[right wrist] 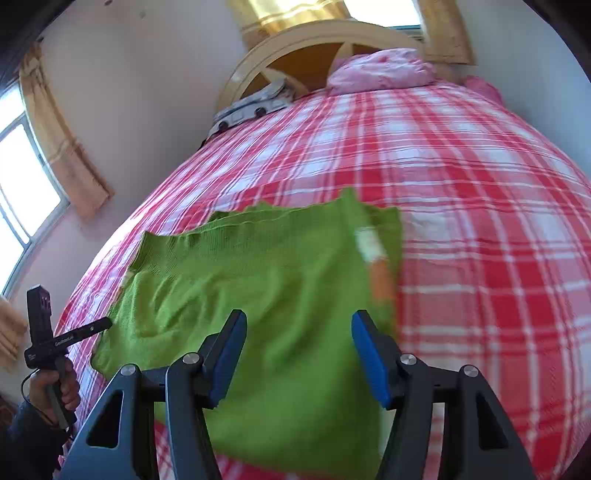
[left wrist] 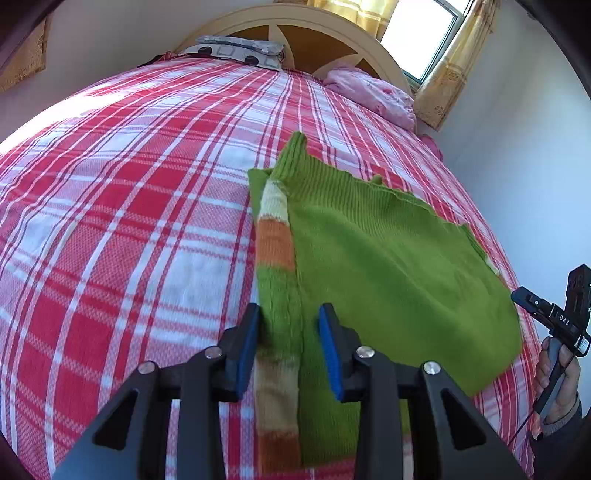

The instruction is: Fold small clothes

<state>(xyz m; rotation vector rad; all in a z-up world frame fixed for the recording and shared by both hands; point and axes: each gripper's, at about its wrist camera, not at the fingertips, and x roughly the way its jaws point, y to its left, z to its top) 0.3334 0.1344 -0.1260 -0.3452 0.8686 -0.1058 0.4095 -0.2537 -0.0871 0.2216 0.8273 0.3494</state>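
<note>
A small green knitted sweater (left wrist: pixel 388 266) lies flat on the red plaid bed, with one striped sleeve (left wrist: pixel 277 251) (cream, orange, green) folded along its left side. My left gripper (left wrist: pixel 290 321) is open, its blue pads on either side of that sleeve, just above it. In the right wrist view the sweater (right wrist: pixel 258 295) fills the middle, the striped sleeve (right wrist: pixel 376 262) at its right edge. My right gripper (right wrist: pixel 299 332) is open over the sweater's near part, holding nothing.
The red and white plaid bedspread (left wrist: pixel 129 221) covers the whole bed. A pink pillow (left wrist: pixel 373 96) and a patterned pillow (left wrist: pixel 236 51) lie by the wooden headboard (left wrist: pixel 295 29). A wall (left wrist: pixel 535 147) runs close along the sweater's side. The other hand-held gripper (left wrist: pixel 554 325) shows at the frame edge.
</note>
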